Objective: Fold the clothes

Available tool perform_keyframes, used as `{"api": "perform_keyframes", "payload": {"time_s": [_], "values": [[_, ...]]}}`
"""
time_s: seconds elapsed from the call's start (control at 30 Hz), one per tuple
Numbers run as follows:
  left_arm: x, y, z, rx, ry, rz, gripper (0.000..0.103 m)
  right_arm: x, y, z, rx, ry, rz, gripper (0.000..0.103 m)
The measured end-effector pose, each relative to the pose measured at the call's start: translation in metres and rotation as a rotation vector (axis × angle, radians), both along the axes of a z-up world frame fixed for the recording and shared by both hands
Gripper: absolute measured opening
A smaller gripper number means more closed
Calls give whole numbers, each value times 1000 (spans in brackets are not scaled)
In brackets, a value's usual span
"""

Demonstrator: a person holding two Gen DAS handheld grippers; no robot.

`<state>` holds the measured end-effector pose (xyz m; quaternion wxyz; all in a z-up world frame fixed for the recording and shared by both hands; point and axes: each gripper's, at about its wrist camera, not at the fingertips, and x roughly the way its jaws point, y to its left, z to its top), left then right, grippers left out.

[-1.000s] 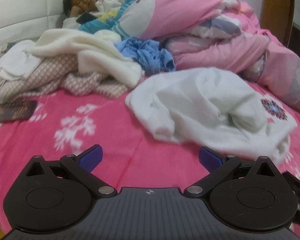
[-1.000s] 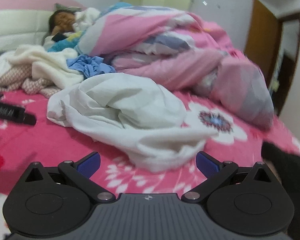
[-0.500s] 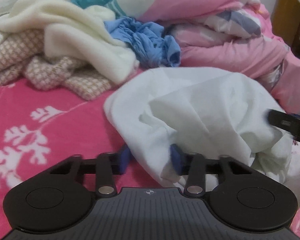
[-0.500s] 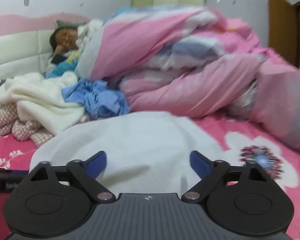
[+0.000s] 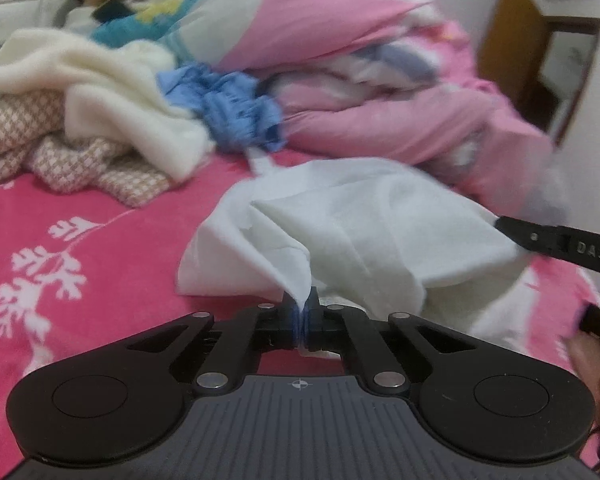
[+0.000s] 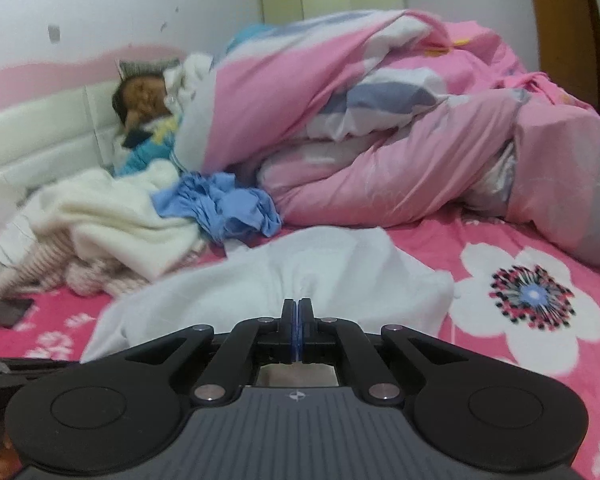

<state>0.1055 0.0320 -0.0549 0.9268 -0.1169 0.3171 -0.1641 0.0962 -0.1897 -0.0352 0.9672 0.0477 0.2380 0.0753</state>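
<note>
Left wrist view shows one crumpled white garment on the pink bedspread, two grippers clamped on it, left gripper pinching an edge, right gripper seemingly pinching another fold.

Two fisheye views, each from low just behind a pair of tongs, face across a pink bed toward its headboard at upper left. Both sit close over a white garment at lower centre, and share the blue cloth and pink quilt beyond.
</note>
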Motion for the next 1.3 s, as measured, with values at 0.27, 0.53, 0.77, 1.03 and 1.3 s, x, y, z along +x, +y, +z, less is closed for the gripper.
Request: {"api": "perform_keyframes", "payload": {"time_s": [0.27, 0.53, 0.77, 1.03, 1.3], "values": [[-84, 17, 15, -67, 13, -183, 0, -111, -41, 22, 101, 28, 31, 0], [-128, 16, -3, -18, 117, -409, 11, -182, -72, -24, 64, 265, -61, 0], [-126, 31, 23, -52, -72, -357, 53, -183, -78, 13, 55, 165, -106, 8], [-83, 29, -10, -26, 14, -188, 51, -103, -15, 41, 85, 88, 131, 42], [-77, 35, -44, -134, 151, -232, 27, 34, 82, -7, -73, 286, 348, 51]]}}
